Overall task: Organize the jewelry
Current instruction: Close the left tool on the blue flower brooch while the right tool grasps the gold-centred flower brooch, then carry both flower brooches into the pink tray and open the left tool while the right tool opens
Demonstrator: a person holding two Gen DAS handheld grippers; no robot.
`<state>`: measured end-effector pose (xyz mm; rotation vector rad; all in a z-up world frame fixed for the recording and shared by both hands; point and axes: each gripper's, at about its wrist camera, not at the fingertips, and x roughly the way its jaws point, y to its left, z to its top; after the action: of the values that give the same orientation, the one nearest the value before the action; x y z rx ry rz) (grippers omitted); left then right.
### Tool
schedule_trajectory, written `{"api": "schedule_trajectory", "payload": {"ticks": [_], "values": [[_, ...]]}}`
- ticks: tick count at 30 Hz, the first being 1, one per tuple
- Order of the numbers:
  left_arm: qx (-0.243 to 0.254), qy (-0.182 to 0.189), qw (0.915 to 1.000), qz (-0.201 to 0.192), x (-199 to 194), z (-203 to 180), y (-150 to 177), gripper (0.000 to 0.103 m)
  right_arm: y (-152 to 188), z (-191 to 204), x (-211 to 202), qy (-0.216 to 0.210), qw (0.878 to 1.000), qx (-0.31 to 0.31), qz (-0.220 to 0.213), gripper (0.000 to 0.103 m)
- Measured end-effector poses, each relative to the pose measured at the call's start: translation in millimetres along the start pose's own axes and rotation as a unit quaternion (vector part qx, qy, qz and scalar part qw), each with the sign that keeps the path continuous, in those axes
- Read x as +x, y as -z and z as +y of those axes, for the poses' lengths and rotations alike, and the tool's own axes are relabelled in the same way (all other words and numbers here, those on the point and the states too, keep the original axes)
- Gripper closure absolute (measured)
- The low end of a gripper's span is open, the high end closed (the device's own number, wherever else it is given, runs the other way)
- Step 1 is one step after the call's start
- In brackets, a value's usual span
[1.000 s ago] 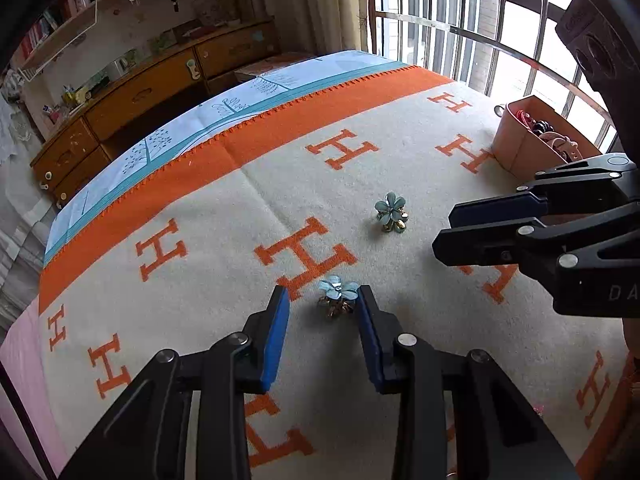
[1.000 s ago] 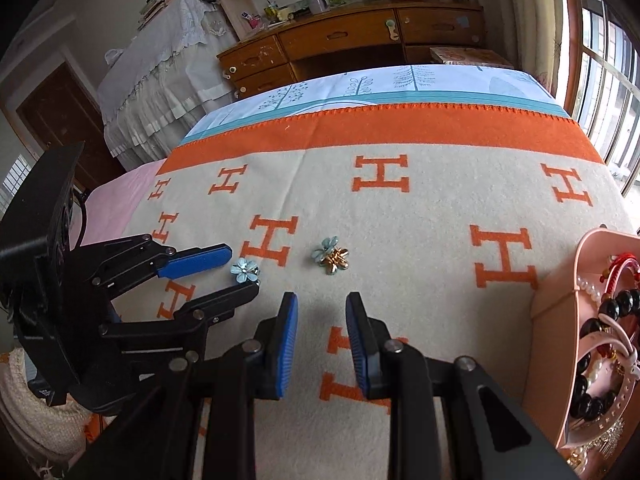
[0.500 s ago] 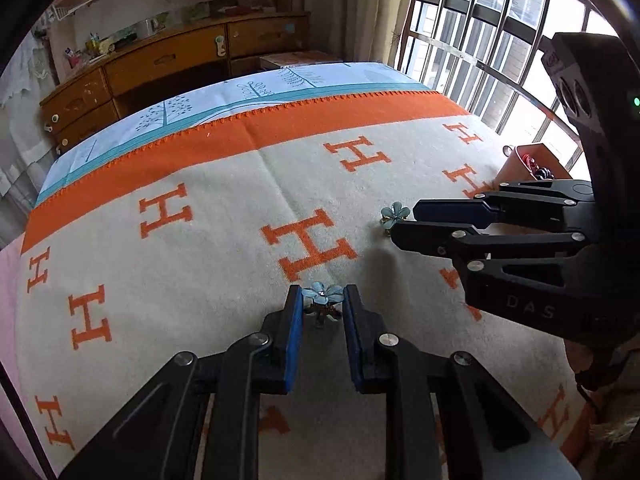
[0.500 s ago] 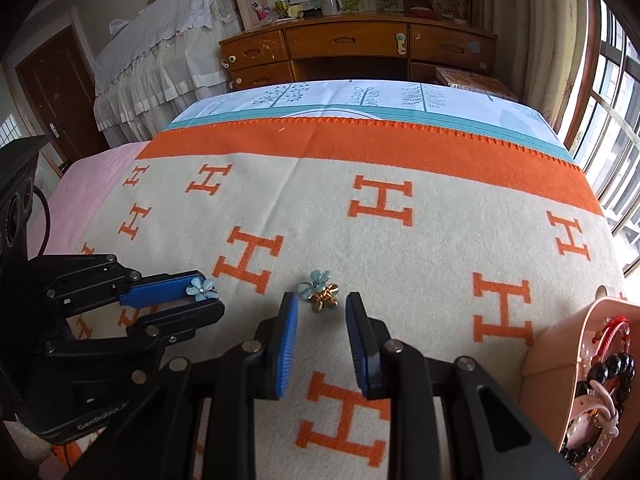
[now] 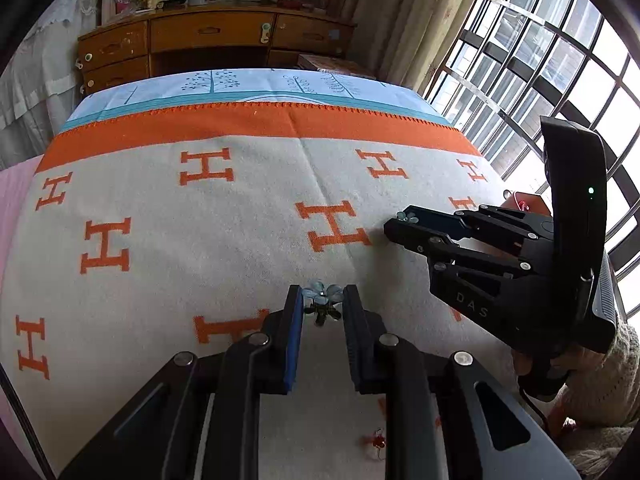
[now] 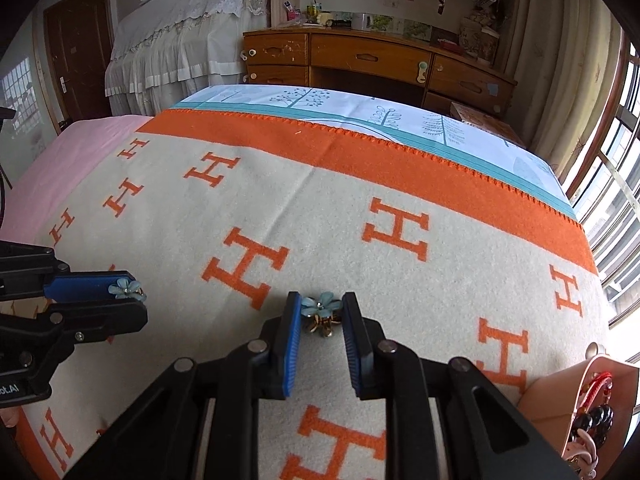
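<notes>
Pinching one blue flower earring (image 5: 322, 295) at lower centre, the left gripper (image 5: 320, 304) has narrow jaws; the right gripper's (image 6: 320, 312) jaws are closing on a second earring (image 6: 320, 307) above the blanket (image 6: 360, 256), pink box (image 6: 560, 396) lower right.

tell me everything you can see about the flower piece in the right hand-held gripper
The flower piece is a small ornament: pale blue petals around a tiny clear stone, with shiny gold-coloured loops beneath that look like metal. It sits between the blue pads of the right hand-held gripper, whose jaws are closing and meet its petals on both sides. It is just over the cream blanket with orange H letters; whether it still rests on it cannot be told.
</notes>
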<state>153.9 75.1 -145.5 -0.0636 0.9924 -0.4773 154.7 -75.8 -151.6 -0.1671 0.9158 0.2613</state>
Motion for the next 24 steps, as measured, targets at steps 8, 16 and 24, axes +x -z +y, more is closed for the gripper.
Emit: {"api": "schedule_trajectory", "payload": {"ticks": [8, 16, 24], "values": [[-0.012, -0.006, 0.9998, -0.016, -24.1, -16.3, 7.5, 0.085, 10.6, -5.3, -38.3, -0.037, 0.998, 0.047, -0.021, 0.083], [0.002, 0.033, 0.9987, -0.039, -53.4, -70.3, 14.3, 0.085, 48.3, -18.0, -120.7, -0.076, 0.991, 0.076, -0.077, 0.083], [0.059, 0.057, 0.9957, -0.043, -60.9, -152.4, 14.7, 0.085, 89.5, -63.2, -184.3, -0.067, 0.983, 0.119, -0.121, 0.083]]}}
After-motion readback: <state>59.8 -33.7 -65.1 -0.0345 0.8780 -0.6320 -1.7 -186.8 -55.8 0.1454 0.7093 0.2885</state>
